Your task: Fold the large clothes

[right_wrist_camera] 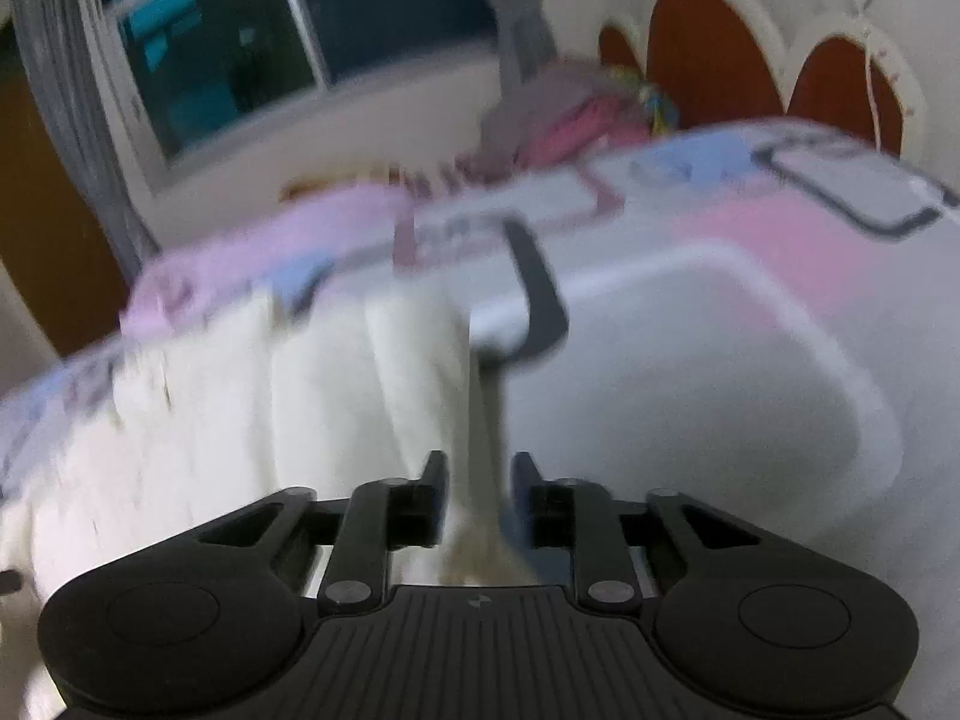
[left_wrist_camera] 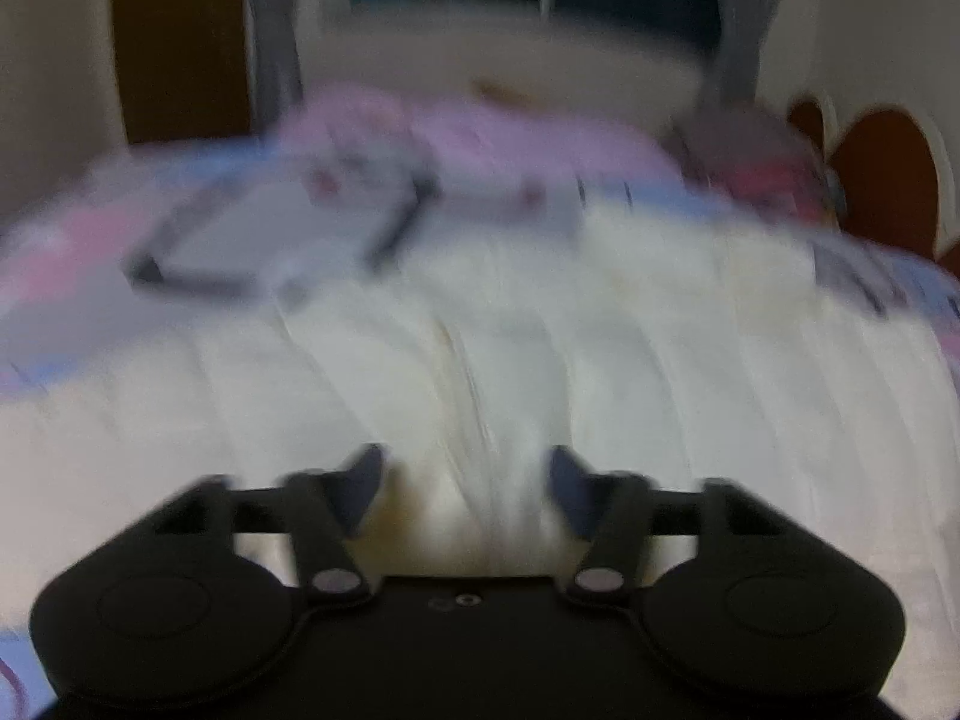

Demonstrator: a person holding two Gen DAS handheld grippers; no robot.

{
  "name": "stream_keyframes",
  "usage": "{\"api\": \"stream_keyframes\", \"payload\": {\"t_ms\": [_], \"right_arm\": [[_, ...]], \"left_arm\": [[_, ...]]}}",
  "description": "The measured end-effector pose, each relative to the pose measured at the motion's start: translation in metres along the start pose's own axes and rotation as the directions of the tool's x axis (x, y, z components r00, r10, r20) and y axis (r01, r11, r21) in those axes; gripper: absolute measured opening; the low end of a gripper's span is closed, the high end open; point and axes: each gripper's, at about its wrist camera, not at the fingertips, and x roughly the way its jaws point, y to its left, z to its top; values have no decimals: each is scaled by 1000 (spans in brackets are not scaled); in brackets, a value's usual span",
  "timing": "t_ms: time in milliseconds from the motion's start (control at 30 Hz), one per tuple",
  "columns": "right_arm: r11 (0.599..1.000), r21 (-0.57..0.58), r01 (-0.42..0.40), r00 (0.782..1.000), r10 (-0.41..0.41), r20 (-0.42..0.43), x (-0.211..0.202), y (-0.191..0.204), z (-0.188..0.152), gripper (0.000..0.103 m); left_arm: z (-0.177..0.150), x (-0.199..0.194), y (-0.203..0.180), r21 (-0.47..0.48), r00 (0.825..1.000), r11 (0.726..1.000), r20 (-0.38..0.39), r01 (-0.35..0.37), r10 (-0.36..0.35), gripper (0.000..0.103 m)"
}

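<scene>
Two tongs are working over one white garment, and both views are smearing with blur. Left tongs (left_wrist_camera: pixel 467 483) are standing apart, jaws wide, with a ridge of the garment (left_wrist_camera: pixel 492 360) running up between them toward 12 o'clock; the pads are not pressing it, so I'm reading that side as let go. Right tongs (right_wrist_camera: pixel 479 495) are sitting narrower, with the garment's cream edge (right_wrist_camera: pixel 474 468) passing between the jaws, though whether the pads are actually pinching it I cannot tell. From the right view the cloth is spreading out toward 10 o'clock, lying in soft lengthwise ridges across the bed (right_wrist_camera: pixel 690 360).

Progress, judging by how it lies: the garment is looking spread or perhaps doubled once, still long and rumpled, not a compact stack. Further folds and smoothing are looking outstanding.

Farther out, the patterned bedcover (left_wrist_camera: pixel 480 138) is showing pink and blue, then a heap of clothes (right_wrist_camera: pixel 564 114) at 1 o'clock, and the window (right_wrist_camera: pixel 240 30) behind.
</scene>
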Motion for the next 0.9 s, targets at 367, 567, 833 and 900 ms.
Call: {"api": "stream_keyframes", "payload": {"t_ms": [367, 567, 833, 900], "right_arm": [[988, -140, -61, 994, 47, -98, 103, 34, 31, 39], [993, -113, -34, 985, 14, -175, 149, 16, 15, 39], [993, -99, -61, 996, 54, -69, 64, 13, 25, 39], [988, -122, -95, 993, 85, -79, 45, 19, 14, 39]], "left_arm": [[16, 73, -47, 158, 997, 986, -61, 54, -45, 34], [2, 89, -40, 194, 998, 980, -65, 34, -21, 35], [16, 24, -43, 150, 998, 987, 40, 50, -57, 57], [9, 9, -57, 178, 993, 979, 46, 99, -109, 57]]}}
